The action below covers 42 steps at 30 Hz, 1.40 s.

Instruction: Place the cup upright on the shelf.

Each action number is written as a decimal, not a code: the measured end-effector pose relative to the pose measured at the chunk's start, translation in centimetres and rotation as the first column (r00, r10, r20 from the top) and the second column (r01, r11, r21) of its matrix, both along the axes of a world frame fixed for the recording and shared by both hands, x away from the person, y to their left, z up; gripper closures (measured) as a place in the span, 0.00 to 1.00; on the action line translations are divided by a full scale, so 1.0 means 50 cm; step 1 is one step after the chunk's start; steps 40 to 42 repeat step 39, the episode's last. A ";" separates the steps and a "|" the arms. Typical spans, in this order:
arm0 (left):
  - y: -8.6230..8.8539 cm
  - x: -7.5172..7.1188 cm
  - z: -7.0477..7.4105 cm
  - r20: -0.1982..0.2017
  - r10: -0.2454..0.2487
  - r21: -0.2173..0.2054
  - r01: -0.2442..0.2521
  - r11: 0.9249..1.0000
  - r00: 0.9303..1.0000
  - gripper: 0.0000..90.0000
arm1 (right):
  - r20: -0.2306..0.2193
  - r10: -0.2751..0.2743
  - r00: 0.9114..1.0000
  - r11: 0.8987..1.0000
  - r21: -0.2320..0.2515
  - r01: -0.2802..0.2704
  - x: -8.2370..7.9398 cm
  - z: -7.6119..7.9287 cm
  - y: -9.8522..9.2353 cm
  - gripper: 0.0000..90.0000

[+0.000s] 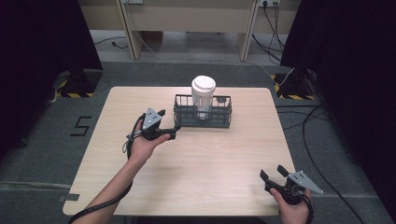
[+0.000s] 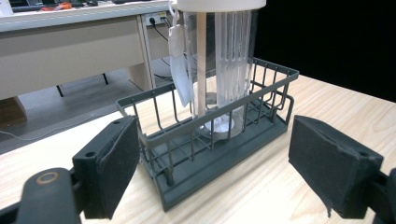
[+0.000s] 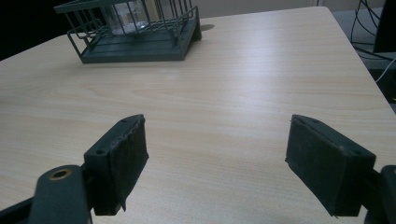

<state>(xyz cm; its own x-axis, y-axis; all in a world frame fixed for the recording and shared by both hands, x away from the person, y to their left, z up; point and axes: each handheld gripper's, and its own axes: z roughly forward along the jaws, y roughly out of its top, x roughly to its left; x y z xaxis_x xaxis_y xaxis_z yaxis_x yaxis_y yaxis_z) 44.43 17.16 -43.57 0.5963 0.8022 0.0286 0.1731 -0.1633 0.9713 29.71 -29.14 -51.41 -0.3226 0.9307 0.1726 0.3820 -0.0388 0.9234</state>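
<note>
The left gripper [image 1: 169, 124] is hovering released at the basket's [image 1: 203, 122] nine o'clock (cup [image 1: 203, 95] inside); the right gripper [image 1: 273, 173] is idling released.

A black mark shaped like the digit 5 [image 1: 82, 126] is showing on the grey floor [image 1: 42, 140] left of the table [image 1: 196, 158]. Black-and-yellow hazard stripes [image 1: 74, 94] are running along two stand bases on the floor. No other lettering is showing legibly.
</note>
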 end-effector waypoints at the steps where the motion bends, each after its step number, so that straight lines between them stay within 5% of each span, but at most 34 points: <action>1: 0.003 -0.003 -0.001 0.000 0.001 0.001 -0.001 1.000 1.000 0.18 | 0.000 0.000 1.000 1.000 0.000 0.000 0.000 0.000 0.000 0.23; 10: 0.033 -0.037 -0.020 0.012 0.018 -0.005 -0.018 1.000 1.000 0.19 | 0.000 0.000 1.000 1.000 -0.001 0.000 0.000 0.000 0.000 0.23; 30: 0.115 -0.100 -0.094 -0.040 0.067 0.003 -0.067 0.998 0.997 0.18 | 0.002 -0.002 1.000 1.000 -0.014 0.002 0.000 0.000 0.001 0.23; 42: 0.121 -0.122 -0.121 -0.027 0.067 0.005 -0.067 0.998 0.997 0.18 | -0.004 0.003 1.000 1.000 -0.011 -0.003 -0.001 0.001 0.003 0.23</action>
